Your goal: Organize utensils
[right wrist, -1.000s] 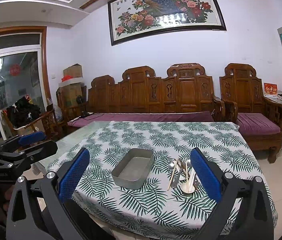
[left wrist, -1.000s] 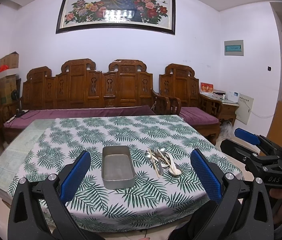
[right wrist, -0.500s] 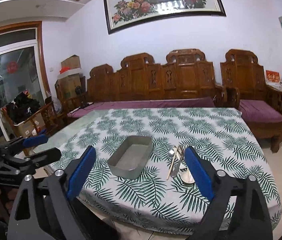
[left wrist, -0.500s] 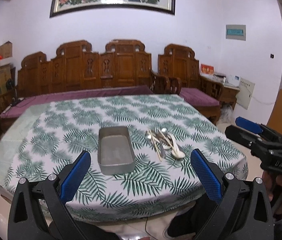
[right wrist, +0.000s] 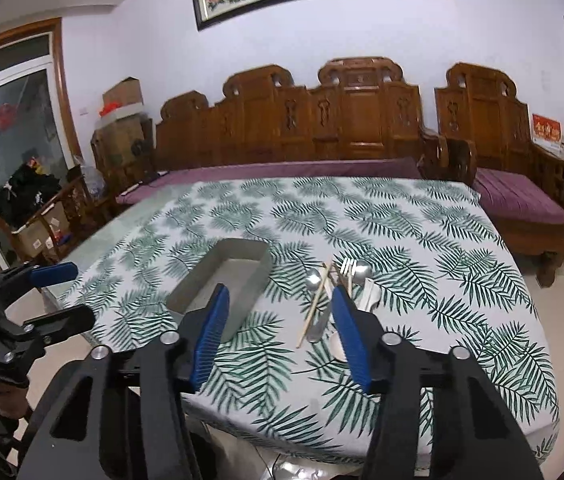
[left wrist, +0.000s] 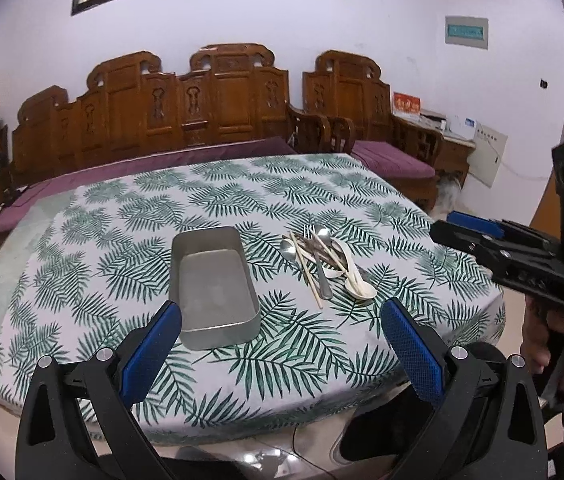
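An empty grey metal tray (left wrist: 213,284) lies on the leaf-print tablecloth (left wrist: 161,220). To its right is a pile of utensils (left wrist: 324,264): metal spoons, a fork, chopsticks and white ceramic spoons. In the right wrist view the tray (right wrist: 225,284) is left of the utensil pile (right wrist: 334,292). My left gripper (left wrist: 282,332) is open and empty, above the table's near edge in front of the tray. My right gripper (right wrist: 279,324) is open, narrower, and empty, just short of the utensils. Each gripper shows in the other view, the right one (left wrist: 470,228) and the left one (right wrist: 57,292).
A carved wooden sofa with purple cushions (left wrist: 201,120) stands behind the table. A wooden armchair (right wrist: 494,152) stands at the right. Boxes and clutter (right wrist: 33,200) sit by the window at the left.
Both grippers have moved forward and tilted down towards the table. The right gripper's fingers have narrowed and it has come close to the utensil pile.
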The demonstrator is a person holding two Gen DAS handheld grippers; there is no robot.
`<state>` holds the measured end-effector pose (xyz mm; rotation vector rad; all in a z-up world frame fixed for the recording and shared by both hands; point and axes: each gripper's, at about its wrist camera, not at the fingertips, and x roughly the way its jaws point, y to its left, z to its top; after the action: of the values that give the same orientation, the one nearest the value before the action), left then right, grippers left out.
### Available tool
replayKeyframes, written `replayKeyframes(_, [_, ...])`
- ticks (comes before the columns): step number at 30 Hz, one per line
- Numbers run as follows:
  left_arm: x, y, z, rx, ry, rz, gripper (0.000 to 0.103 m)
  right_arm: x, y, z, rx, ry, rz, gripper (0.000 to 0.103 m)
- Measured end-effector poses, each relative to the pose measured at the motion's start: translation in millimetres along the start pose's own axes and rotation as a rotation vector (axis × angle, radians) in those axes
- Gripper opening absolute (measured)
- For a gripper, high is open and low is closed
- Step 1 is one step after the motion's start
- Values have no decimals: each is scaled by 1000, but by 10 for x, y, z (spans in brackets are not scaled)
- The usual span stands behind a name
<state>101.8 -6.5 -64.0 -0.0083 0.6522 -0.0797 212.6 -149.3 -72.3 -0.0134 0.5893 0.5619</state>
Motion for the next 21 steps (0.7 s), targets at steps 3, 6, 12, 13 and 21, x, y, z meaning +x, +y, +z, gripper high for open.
replayKeyframes(3, [169,-6,52,6,18,-24,96,170,-160,28,18,24,-7,46])
replayKeyframes(6, [323,-19,81,15,34,-39,96,373,-367,58,42,49,-23,43])
replayKeyframes(12, [659,-50,117,28,77,-70,83,793,-705,53,80,121,-37,35])
replayKeyframes(13, [711,-49,120,27,83,-76,80,872,-738,38,82,136,-34,34])
replayKeyframes(21, [1136,-32,158,10,138,-89,66,1646,-857,-173,47,275,-11,27])
